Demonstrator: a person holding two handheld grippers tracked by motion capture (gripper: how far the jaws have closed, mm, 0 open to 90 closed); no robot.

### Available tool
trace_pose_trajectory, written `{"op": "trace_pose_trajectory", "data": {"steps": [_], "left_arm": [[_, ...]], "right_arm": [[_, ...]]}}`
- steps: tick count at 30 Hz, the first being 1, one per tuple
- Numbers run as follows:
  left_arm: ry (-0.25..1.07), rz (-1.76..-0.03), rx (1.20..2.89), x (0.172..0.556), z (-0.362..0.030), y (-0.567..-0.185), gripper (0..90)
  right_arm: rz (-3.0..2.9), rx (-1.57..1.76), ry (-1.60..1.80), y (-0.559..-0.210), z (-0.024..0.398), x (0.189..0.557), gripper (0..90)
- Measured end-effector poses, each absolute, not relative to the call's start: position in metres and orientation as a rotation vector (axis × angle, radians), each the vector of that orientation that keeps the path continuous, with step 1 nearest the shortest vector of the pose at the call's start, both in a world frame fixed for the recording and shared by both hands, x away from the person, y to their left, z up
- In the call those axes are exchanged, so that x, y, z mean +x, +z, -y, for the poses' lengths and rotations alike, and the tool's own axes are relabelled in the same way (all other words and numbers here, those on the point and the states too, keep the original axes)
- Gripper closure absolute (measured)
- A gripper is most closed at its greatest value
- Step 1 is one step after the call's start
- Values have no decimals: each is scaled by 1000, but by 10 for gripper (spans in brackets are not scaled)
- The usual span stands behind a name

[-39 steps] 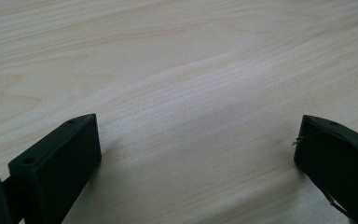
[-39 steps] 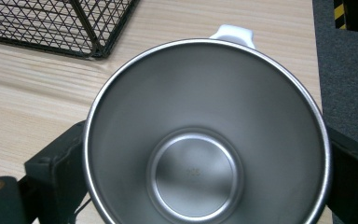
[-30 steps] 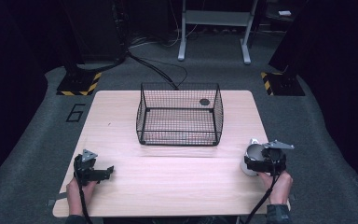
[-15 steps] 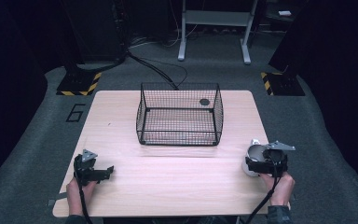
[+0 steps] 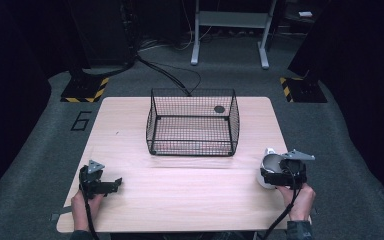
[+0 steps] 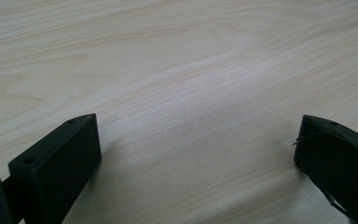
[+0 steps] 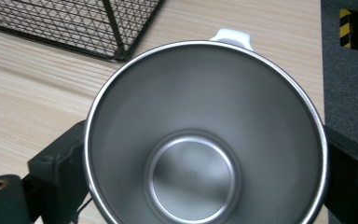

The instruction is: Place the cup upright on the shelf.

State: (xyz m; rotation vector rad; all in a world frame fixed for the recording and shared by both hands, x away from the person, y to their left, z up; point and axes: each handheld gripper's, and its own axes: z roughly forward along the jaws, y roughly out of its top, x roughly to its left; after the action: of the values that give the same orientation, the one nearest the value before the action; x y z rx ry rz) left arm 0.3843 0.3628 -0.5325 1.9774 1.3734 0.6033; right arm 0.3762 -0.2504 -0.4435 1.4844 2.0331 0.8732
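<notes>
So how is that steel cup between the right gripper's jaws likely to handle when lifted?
The cup looks like rigid metal, so it probably won't deform. Its smooth round wall could slip or twist between the right gripper's flat jaws. It looks empty, so likely light; the white handle might shift its balance slightly.

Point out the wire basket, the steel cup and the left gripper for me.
wire basket (image 5: pixel 192 135), high view, on its mesh floor.
steel cup (image 7: pixel 193 175), right gripper view, on its inner bottom.
left gripper (image 6: pixel 196 154), left gripper view, midway between its jaws.

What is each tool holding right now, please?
Left tool: open, holding nothing.
Right tool: closed on the round stainless-steel cup.
</notes>
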Motion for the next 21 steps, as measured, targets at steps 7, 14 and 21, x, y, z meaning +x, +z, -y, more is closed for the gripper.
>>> {"op": "trace_pose_trajectory", "data": {"steps": [7, 14, 21], "left_arm": [[602, -1376, 1977, 384, -363, -533, 5], [603, -1373, 1977, 384, -363, -533, 5], [603, -1374, 1976, 384, -363, -533, 5]], "right_arm": [[-2052, 1466, 899, -438, 243, 374, 61], [-2079, 1430, 905, -435, 237, 373, 61], [-2097, 1409, 925, -433, 228, 371, 61]]}}
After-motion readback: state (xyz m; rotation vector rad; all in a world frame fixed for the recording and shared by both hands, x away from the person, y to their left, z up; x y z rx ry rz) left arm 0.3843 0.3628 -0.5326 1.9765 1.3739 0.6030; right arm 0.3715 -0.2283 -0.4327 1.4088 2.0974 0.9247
